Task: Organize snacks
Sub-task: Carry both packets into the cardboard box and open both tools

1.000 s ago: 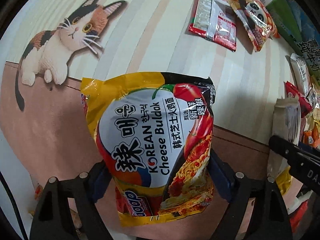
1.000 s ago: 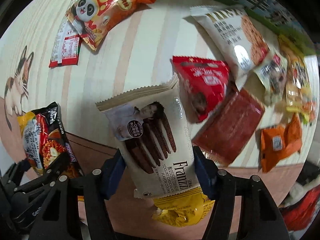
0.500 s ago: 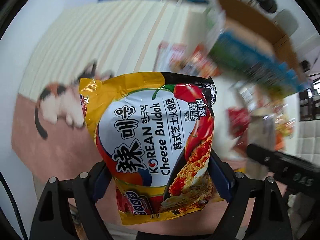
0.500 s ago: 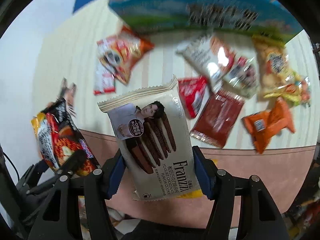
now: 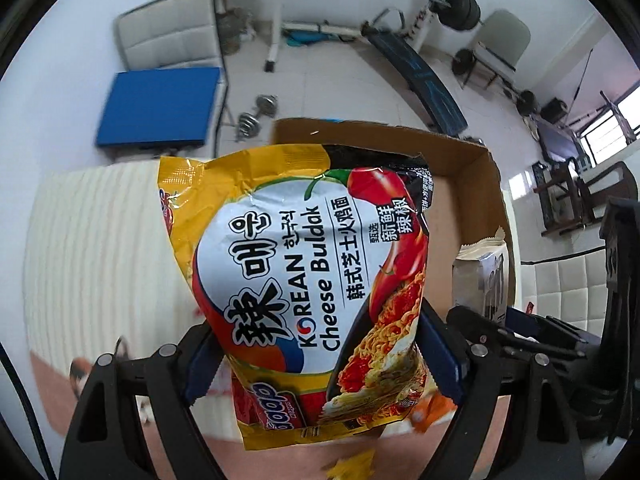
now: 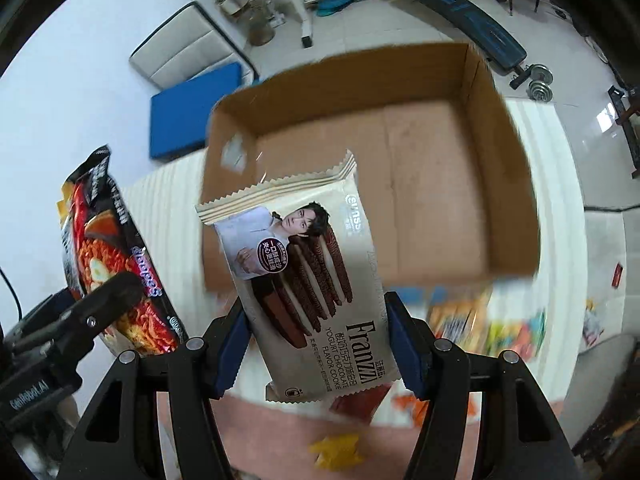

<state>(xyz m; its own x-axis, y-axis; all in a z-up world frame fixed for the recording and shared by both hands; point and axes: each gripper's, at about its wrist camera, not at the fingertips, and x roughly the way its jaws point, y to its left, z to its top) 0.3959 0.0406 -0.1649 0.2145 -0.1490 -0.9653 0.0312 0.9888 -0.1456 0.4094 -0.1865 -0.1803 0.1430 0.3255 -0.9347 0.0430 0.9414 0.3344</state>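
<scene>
Home gym room, open cardboard box [image 6: 432, 184] on striped worktop [image 5: 100, 248].
Left gripper [image 5: 320, 354] jaws clamped on Cheese Buldak noodle pack [image 5: 304, 280]; right gripper [image 6: 320, 350] jaws clamped on Franzzi cookie pack [image 6: 304, 280], both held up in front of box.

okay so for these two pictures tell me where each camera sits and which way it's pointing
Left wrist: on the left gripper, looking forward over its fingers at the noodle packet it holds, the cardboard box beyond; right gripper at the right edge.
Right wrist: on the right gripper, looking past its cookie packet into the box; left gripper at left.
Shared: box, both packets, gym gear behind.
</scene>
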